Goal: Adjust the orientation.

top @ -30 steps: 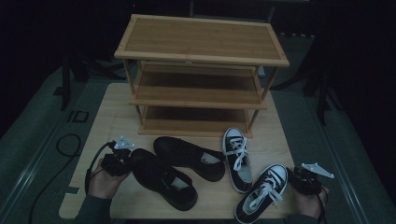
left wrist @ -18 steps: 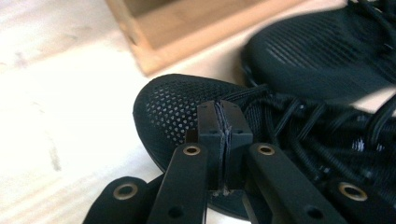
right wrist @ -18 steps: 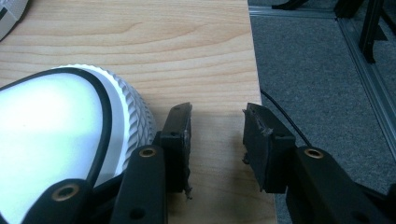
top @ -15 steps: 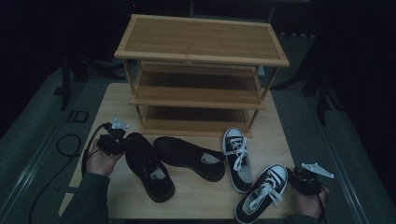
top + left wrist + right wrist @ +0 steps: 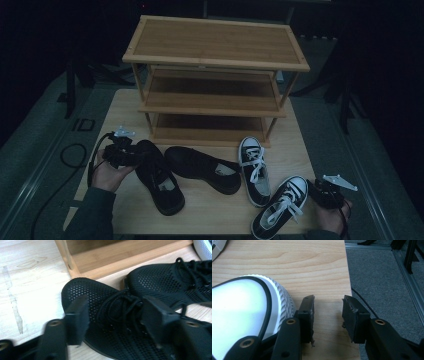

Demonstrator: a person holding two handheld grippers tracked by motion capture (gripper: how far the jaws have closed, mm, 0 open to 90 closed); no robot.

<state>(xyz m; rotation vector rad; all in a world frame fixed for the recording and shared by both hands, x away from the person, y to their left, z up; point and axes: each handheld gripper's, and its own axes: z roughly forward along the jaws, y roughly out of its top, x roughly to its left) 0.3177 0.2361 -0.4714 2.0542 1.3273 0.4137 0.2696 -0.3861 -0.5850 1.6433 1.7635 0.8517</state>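
My left gripper [image 5: 112, 322] has just spread its jaws over the black shoe [image 5: 159, 177] lying before the rack [image 5: 215, 82]; next, regrip it. Right gripper [image 5: 328, 315] idles open.

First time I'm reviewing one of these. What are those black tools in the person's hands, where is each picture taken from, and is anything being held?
A person sits at a wooden table with a hand-held two-jaw gripper in each hand. The high view looks down from above; the other two views come from cameras riding on the grippers. On the table stand a three-tier rack, two black shoes and two black-and-white sneakers. The left gripper has just been opening: its jaws straddle the nearer black shoe without pressing it, so nothing is held. The right gripper is open over bare table, beside the toe of a sneaker.
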